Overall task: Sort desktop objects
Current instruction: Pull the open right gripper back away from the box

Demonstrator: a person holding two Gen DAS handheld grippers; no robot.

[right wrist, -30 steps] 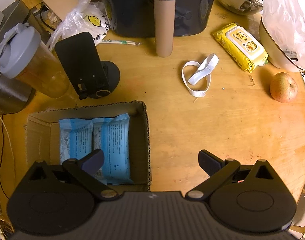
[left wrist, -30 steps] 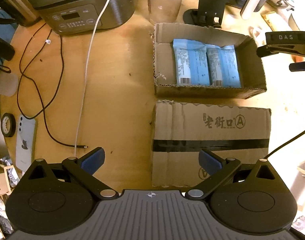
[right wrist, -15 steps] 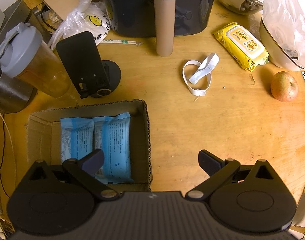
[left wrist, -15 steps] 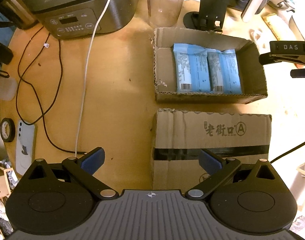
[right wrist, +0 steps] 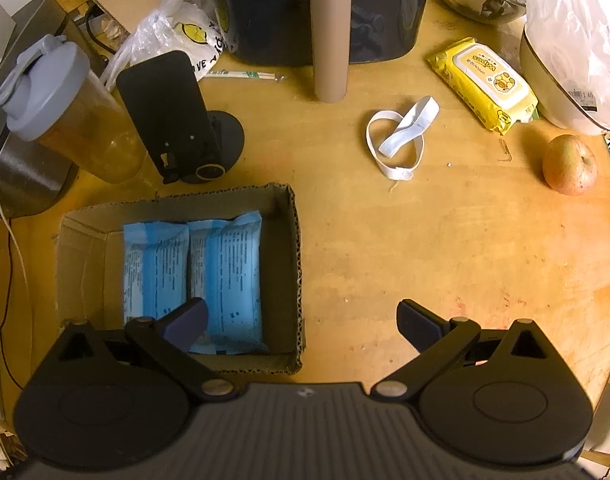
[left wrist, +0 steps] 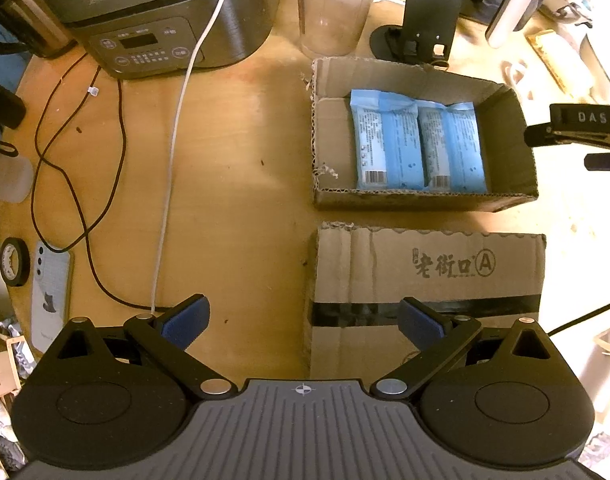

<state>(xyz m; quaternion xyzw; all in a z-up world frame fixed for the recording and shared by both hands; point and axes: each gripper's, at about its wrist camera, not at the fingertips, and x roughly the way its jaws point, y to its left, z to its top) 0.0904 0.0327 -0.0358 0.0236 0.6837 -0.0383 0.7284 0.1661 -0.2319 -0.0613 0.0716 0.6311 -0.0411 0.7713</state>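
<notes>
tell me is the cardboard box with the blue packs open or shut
Open. The cardboard box has no flaps over its top, so two blue packs lying side by side on its floor show plainly.

The left black two-finger tongs with blue pads (left wrist: 303,320) gape wide, gripping nothing — level, facing forward. The right black blue-padded tongs (right wrist: 301,318) likewise gape wide — nothing between them.
</notes>
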